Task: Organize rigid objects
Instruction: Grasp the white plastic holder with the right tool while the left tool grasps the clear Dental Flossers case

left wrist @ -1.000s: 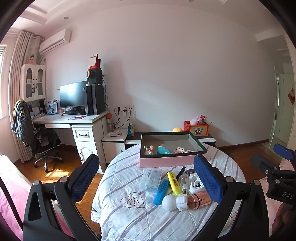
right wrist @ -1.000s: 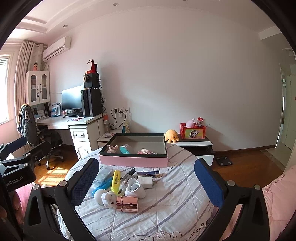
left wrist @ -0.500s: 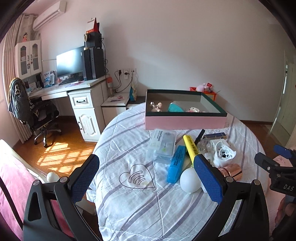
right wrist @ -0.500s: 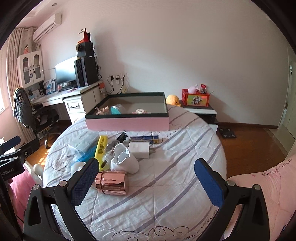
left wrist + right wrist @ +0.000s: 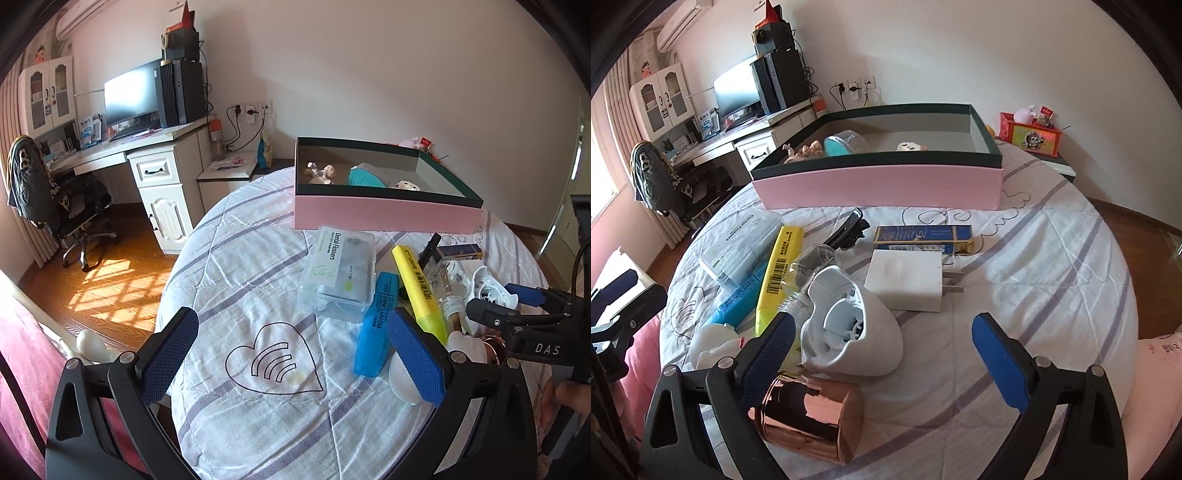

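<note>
Both tools nearer; pink box (image 5: 879, 184) stocked

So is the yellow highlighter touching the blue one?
Touching: the left wrist view shows the yellow highlighter lying flush against the blue highlighter, no gap between.

Copper cup (image 5: 809, 421) partly behind left finger pad (image 5: 772, 354); box (image 5: 882, 184) wall hides toys' lower halves.

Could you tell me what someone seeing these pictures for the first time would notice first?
Probably the pink box at the far side of the quilted round table, already holding a few small things. In front lies a loose clutter: a yellow highlighter, a white charger and a shiny copper cylinder nearest the open right gripper.
</note>
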A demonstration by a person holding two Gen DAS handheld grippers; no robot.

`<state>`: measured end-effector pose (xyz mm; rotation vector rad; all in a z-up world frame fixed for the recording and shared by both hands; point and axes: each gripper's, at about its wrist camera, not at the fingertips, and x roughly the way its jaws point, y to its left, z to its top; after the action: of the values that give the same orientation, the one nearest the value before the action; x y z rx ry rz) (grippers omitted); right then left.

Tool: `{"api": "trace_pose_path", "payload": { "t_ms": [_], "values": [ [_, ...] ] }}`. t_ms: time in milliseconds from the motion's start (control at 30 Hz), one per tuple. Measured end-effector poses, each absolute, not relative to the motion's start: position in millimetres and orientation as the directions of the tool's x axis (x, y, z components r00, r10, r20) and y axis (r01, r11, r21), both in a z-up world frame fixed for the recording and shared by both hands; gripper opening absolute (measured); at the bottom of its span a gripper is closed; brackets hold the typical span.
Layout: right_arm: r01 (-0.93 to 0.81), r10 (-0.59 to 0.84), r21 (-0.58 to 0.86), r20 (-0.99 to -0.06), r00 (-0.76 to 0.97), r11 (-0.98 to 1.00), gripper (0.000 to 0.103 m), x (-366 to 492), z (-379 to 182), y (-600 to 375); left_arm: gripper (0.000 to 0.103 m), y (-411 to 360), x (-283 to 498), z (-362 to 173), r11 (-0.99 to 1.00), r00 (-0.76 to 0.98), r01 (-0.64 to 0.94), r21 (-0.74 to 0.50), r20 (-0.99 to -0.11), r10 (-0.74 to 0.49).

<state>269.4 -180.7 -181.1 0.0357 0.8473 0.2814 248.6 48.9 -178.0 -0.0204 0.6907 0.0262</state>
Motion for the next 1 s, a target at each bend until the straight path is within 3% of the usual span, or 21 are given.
{"api": "trace_pose_path", "payload": {
  "t_ms": [133,200,433,733,867,933,1000],
  "values": [
    [-0.291,0.342,0.206,-0.751,0.564,0.934,0.075,280,-196,-177,0.103,49,259,-185,0.999,0.754,-0.024,-0.024,-0.657,0.003],
    [-0.321,0.376,0.224,-0.738,0.560,0.920,0.061,277,-195,-178,0.103,48,265,-187,1.000,0.750,-0.019,-0.023,-0.662,-0.001],
    [-0.237,0.267,0.144,-0.714,0.648,0.961,0.061,264,-186,-211,0.103,38,295,-199,0.998,0.718,0.016,-0.053,-0.695,-0.048],
    [-0.139,0.203,0.148,-0.691,0.694,0.979,0.061,273,-189,-249,0.102,28,340,-216,1.000,0.680,-0.013,0.007,-0.733,0.014],
    [-0.144,0.202,0.141,-0.688,0.697,0.979,0.061,281,-191,-244,0.089,28,354,-226,1.000,0.625,0.006,0.004,-0.781,-0.001],
    [-0.145,0.202,0.141,-0.683,0.702,0.979,0.061,283,-190,-244,0.062,29,355,-225,1.000,0.631,0.023,-0.009,-0.776,-0.022],
    [-0.150,0.202,0.135,-0.683,0.702,0.979,0.061,283,-190,-242,0.062,27,353,-221,0.999,0.645,0.037,0.001,-0.763,-0.023]
  ]
}}
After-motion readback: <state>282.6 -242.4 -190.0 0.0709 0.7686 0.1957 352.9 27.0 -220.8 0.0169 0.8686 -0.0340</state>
